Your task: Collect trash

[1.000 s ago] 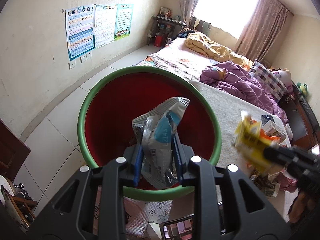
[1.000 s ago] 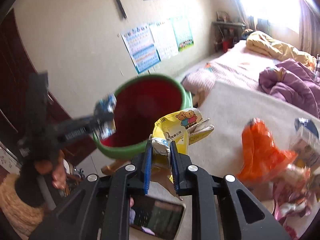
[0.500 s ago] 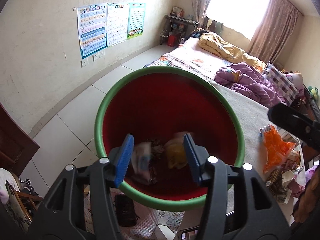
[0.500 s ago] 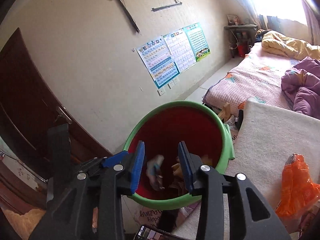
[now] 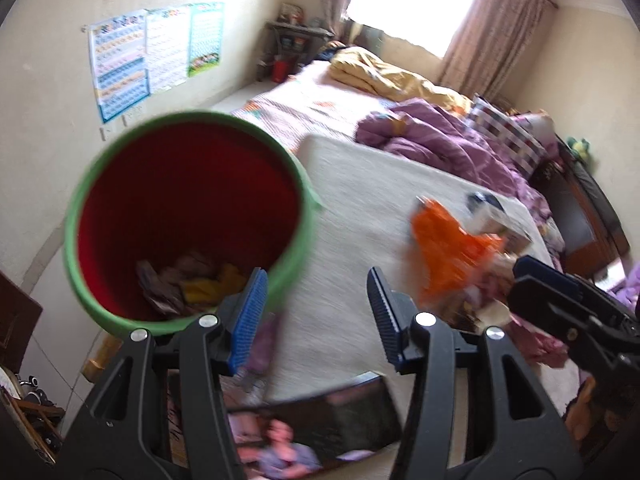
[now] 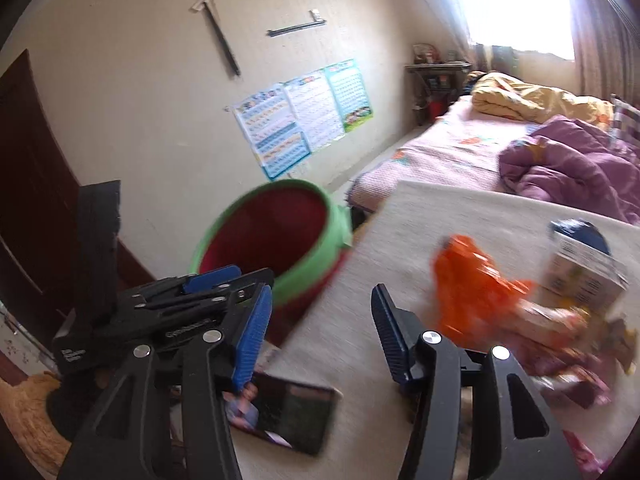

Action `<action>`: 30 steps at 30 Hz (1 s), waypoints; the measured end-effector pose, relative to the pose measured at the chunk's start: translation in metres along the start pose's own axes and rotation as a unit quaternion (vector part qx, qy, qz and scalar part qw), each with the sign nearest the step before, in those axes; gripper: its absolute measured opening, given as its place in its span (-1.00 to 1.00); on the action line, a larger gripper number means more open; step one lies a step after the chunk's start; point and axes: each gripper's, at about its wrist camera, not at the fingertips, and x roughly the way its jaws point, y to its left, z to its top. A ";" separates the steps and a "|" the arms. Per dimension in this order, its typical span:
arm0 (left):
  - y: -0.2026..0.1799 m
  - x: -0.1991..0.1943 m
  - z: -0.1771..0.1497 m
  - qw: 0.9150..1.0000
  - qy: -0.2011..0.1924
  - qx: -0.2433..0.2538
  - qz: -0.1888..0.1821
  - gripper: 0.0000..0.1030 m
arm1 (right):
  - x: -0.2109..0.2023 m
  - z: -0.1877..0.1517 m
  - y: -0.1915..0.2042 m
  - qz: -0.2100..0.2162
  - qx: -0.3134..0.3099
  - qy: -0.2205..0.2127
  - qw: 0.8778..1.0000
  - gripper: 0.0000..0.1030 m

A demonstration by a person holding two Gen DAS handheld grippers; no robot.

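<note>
The orange wrapper [image 6: 476,284] lies ahead and to the right of both empty grippers. The right gripper [image 6: 320,334], jaws opening, is nearer; the left gripper [image 5: 316,316] is open.

- We see bare blanket [image 5: 372,200] between bin [image 5: 80,216] and trash pile [image 6: 480,292]: open passage.
- A phone [image 6: 292,416] lies just ahead.
- Pile's far side, blurred, looks crowded.

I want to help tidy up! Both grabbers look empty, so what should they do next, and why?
Probably reach the right gripper, whose jaws are opening with nothing between them, toward the orange wrapper on the white mat. The green-rimmed bin already holds wrappers, the left gripper is empty too, and litter remains by the carton.
</note>
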 end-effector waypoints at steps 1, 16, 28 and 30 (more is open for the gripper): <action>-0.010 0.003 -0.005 1.000 0.008 0.002 -0.007 -0.04 | -0.008 -0.006 -0.012 -0.014 0.005 0.002 1.000 -0.01; -0.145 0.056 -0.064 0.993 0.099 0.005 -0.066 -0.04 | -0.097 -0.069 -0.146 -0.104 0.034 0.031 0.994 0.00; -0.146 0.054 -0.083 0.993 0.104 -0.029 -0.037 -0.75 | -0.082 -0.085 -0.187 -0.049 0.025 0.098 0.994 0.00; -0.144 0.048 -0.084 0.994 0.098 -0.029 -0.028 -0.75 | -0.075 -0.090 -0.189 -0.035 0.027 0.112 0.993 0.00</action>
